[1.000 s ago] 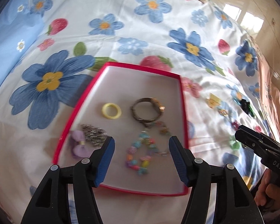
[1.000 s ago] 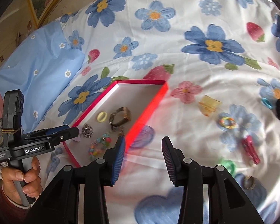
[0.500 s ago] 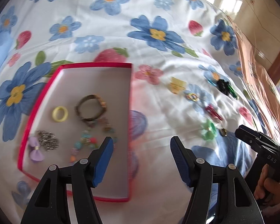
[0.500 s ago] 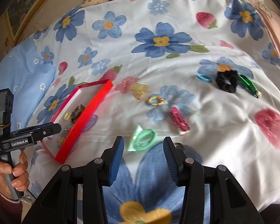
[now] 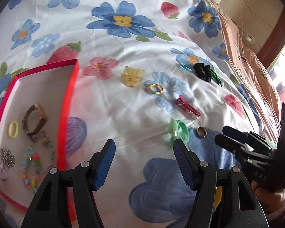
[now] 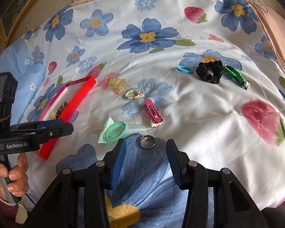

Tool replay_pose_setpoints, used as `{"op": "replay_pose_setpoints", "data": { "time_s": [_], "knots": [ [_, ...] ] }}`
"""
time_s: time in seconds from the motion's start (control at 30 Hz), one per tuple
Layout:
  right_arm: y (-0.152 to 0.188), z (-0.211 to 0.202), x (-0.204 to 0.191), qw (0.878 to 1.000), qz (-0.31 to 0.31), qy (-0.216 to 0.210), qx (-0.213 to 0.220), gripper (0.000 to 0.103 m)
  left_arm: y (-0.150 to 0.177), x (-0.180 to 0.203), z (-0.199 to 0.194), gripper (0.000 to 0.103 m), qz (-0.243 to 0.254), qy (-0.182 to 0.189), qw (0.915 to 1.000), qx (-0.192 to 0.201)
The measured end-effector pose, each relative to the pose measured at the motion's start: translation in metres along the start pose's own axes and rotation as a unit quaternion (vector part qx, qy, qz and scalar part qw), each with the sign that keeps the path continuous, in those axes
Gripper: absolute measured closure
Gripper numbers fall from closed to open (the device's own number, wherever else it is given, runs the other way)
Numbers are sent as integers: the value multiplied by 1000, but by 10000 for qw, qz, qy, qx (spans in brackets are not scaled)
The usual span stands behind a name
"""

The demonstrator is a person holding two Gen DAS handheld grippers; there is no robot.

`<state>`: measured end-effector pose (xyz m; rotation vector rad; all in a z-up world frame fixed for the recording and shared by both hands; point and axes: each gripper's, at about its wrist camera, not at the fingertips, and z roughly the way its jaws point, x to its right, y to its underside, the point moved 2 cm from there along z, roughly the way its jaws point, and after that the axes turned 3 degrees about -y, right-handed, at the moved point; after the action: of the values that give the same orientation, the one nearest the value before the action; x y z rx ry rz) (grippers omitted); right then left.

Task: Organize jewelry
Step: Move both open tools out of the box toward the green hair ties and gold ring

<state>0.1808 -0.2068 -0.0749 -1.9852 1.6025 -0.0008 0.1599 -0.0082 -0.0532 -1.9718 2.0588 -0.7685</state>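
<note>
A red-rimmed tray [image 5: 70,95] lies on the flowered bedspread at the left and holds a yellow ring [image 5: 13,129], a brown bracelet [image 5: 35,121], a bead bracelet [image 5: 31,171], a silver piece and a lilac bow. It also shows in the right wrist view [image 6: 79,100]. My right gripper [image 6: 145,147] is open, with a gold ring [image 6: 147,141] just beyond its fingertips. My left gripper [image 5: 143,152] is open and empty over bare bedspread right of the tray. A mint green hair tie with a bow [image 6: 114,129] lies left of the ring.
Loose on the bedspread lie a pink hair clip [image 6: 153,112], a multicolour band [image 6: 132,94], a yellow claw clip [image 6: 117,83], a blue band [image 6: 184,69], a black scrunchie [image 6: 210,72] and a green clip [image 6: 235,76]. A pink blanket [image 5: 256,72] covers the right edge.
Both grippers have swung right, away from the tray. The right gripper has come down close to the gold ring. The tray has slid to the left of both views.
</note>
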Motion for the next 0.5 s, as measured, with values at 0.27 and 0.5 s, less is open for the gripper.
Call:
{"op": "replay_pose_setpoints", "data": {
  "time_s": [0.27, 0.5],
  "knots": [
    [5, 13, -5, 9995, -213, -43, -209, 58, -15, 20, 36, 41, 199, 49, 9997, -164],
    [5, 27, -1, 9991, -243, 5, -344, 68, -16, 28, 70, 66, 324, 108, 9985, -427]
  ]
}}
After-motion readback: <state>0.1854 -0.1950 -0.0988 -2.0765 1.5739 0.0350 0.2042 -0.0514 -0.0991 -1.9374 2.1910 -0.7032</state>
